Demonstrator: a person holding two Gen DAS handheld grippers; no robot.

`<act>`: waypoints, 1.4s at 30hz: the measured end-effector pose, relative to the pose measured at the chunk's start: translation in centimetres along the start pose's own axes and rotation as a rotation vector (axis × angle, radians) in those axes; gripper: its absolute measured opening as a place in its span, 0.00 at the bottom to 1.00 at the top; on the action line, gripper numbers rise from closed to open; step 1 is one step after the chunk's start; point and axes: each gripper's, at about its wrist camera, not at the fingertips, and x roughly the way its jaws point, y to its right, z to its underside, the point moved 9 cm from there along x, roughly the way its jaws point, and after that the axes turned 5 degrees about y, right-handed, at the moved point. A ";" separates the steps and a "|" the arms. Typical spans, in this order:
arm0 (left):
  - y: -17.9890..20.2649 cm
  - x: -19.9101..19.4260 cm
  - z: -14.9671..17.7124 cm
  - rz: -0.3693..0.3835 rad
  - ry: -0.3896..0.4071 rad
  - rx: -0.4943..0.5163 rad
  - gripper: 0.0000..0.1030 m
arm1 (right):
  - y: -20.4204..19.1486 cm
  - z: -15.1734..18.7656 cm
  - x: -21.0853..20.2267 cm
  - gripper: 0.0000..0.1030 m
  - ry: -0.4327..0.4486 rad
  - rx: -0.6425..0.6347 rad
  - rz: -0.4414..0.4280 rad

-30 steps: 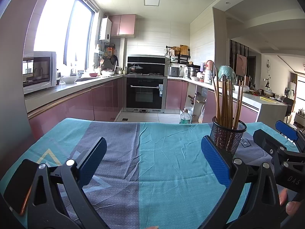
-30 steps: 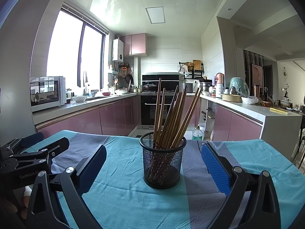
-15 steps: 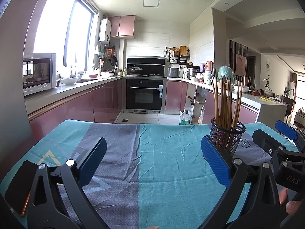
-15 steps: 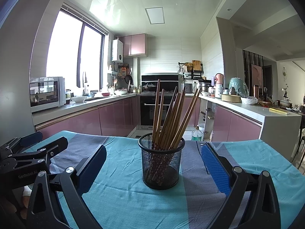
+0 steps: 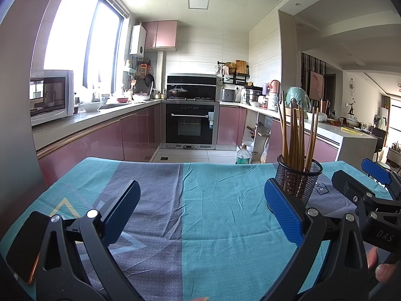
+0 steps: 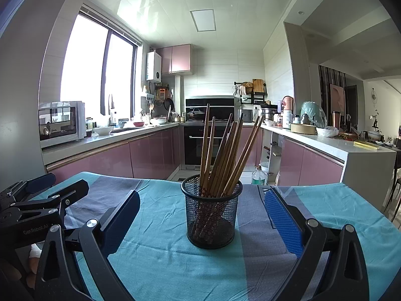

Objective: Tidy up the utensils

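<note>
A black mesh holder (image 6: 211,212) full of several wooden chopsticks (image 6: 223,155) stands upright on the blue and grey tablecloth (image 6: 175,263). My right gripper (image 6: 201,219) is open and empty, its blue pads wide on either side of the holder and just short of it. In the left wrist view the holder (image 5: 298,181) stands behind the right pad, with the chopsticks (image 5: 297,133) upright in it. My left gripper (image 5: 201,212) is open and empty over bare cloth (image 5: 200,213), to the left of the holder. The right gripper also shows in the left wrist view (image 5: 371,188) at the far right.
The table's far edge (image 5: 200,163) drops to the kitchen floor. Beyond it are pink cabinets, an oven (image 5: 190,123), a microwave (image 5: 50,95) on the left counter and a cluttered counter (image 6: 325,135) on the right. The left gripper also shows in the right wrist view (image 6: 35,200) at the left edge.
Both views have shifted only slightly. The holder sits a little lower and more central between the right pads. Both grippers stay open.
</note>
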 end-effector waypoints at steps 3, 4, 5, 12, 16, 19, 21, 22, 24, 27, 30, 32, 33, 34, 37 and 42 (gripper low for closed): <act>0.0 0.0 0.0 0.001 -0.001 -0.001 0.95 | 0.0 0.0 0.0 0.94 0.000 0.000 0.000; 0.0 0.0 -0.1 0.001 -0.001 -0.001 0.95 | 0.0 0.0 0.0 0.94 0.000 -0.001 0.000; 0.0 0.0 -0.1 0.001 -0.001 0.000 0.95 | 0.0 0.0 0.0 0.94 0.000 0.000 0.000; 0.0 0.0 -0.1 0.001 0.000 0.001 0.95 | 0.0 0.0 0.0 0.94 0.000 0.000 0.001; 0.1 0.0 0.0 0.002 -0.001 0.000 0.95 | 0.0 0.0 0.0 0.94 0.000 0.001 0.000; 0.1 0.0 -0.1 0.003 -0.001 0.001 0.95 | 0.0 0.0 0.0 0.94 0.001 0.002 0.000; 0.1 0.0 -0.1 0.003 -0.003 0.001 0.95 | 0.0 0.1 0.1 0.94 0.000 0.002 0.002; 0.1 0.0 -0.1 0.003 -0.002 0.001 0.95 | 0.0 0.1 0.1 0.94 0.001 0.003 0.002; 0.1 0.0 -0.1 0.005 -0.004 0.002 0.95 | 0.0 0.1 0.1 0.94 0.000 0.003 0.002; 0.1 0.1 -0.1 0.006 -0.008 0.004 0.95 | 0.0 0.1 0.0 0.94 -0.001 0.002 0.002; 0.2 -0.1 -0.1 0.008 -0.006 0.004 0.95 | 0.0 0.2 -0.1 0.94 -0.002 0.002 0.004; 0.1 0.0 -0.1 0.011 -0.010 0.002 0.95 | -0.1 0.2 0.0 0.94 -0.003 0.003 0.005; 0.0 0.0 -0.1 0.012 -0.013 -0.001 0.95 | 0.0 0.2 0.0 0.94 -0.004 0.006 0.004; 0.0 0.0 0.0 0.014 -0.015 -0.005 0.95 | -0.1 0.3 0.0 0.94 -0.005 0.007 0.004; -0.1 0.1 0.0 0.015 -0.021 -0.005 0.95 | -0.1 0.2 0.0 0.94 -0.005 0.009 0.006; 0.3 0.0 0.0 0.027 -0.017 0.012 0.95 | -0.1 0.3 0.0 0.94 -0.007 0.011 0.004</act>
